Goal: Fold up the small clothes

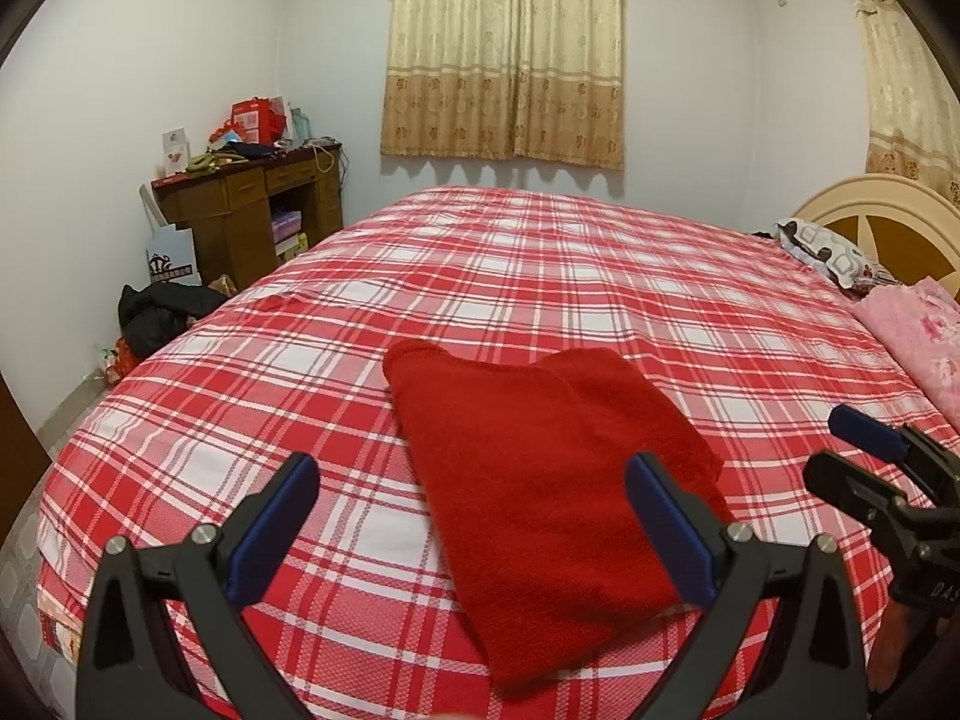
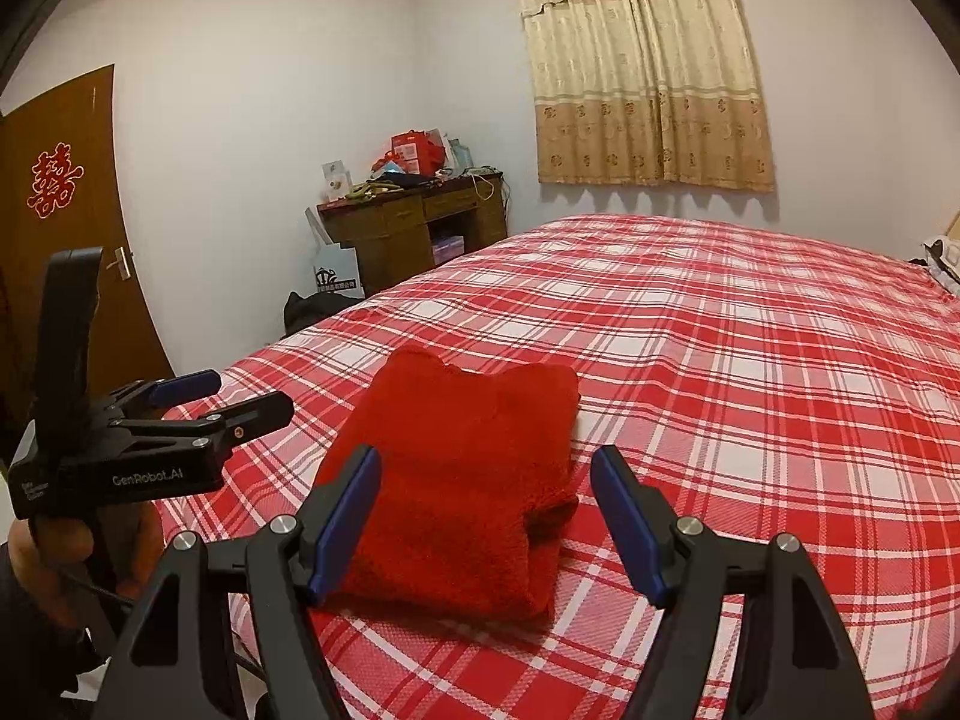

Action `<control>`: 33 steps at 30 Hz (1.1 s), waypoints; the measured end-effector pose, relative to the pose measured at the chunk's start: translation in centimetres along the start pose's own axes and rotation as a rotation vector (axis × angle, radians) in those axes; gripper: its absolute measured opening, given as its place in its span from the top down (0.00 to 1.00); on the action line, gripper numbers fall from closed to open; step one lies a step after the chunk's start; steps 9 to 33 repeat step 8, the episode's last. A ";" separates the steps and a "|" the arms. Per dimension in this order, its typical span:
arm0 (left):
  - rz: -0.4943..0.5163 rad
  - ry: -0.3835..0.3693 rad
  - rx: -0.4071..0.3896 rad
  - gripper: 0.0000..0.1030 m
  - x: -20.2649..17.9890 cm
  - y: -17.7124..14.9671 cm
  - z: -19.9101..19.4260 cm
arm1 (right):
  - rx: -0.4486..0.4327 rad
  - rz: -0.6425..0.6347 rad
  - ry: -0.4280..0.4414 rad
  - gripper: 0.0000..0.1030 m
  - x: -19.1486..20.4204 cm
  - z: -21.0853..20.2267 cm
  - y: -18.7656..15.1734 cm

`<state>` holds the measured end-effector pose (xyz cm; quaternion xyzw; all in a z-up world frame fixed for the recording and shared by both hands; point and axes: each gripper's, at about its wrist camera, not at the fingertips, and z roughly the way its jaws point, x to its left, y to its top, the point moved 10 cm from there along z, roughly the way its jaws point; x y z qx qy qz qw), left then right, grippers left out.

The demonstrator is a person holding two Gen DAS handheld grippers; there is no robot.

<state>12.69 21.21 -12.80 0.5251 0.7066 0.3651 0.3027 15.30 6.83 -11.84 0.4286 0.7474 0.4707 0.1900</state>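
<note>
The left claw stands wide open with nothing in its grip, poised above the near end of the folded red garment. The right claw is likewise spread wide and empty, the same garment lying ahead of and partly between its blue fingers without touching them. The garment rests on the red plaid bed near its front edge, toward the front left corner. The left claw's body reads "GenRobot.AI" in the right wrist view. A red double-happiness character hangs on the brown door.
</note>
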 end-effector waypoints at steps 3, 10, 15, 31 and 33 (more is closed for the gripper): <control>0.002 -0.008 -0.006 0.00 0.0 0.1 0.0 | 0.000 -0.002 0.001 0.29 0.2 0.0 0.0; 0.019 0.003 -0.018 0.00 -0.2 0.1 0.1 | 0.005 0.001 0.002 0.29 0.1 0.0 -0.2; 0.019 0.003 -0.018 0.00 -0.2 0.1 0.1 | 0.005 0.001 0.002 0.29 0.1 0.0 -0.2; 0.019 0.003 -0.018 0.00 -0.2 0.1 0.1 | 0.005 0.001 0.002 0.29 0.1 0.0 -0.2; 0.019 0.003 -0.018 0.00 -0.2 0.1 0.1 | 0.005 0.001 0.002 0.29 0.1 0.0 -0.2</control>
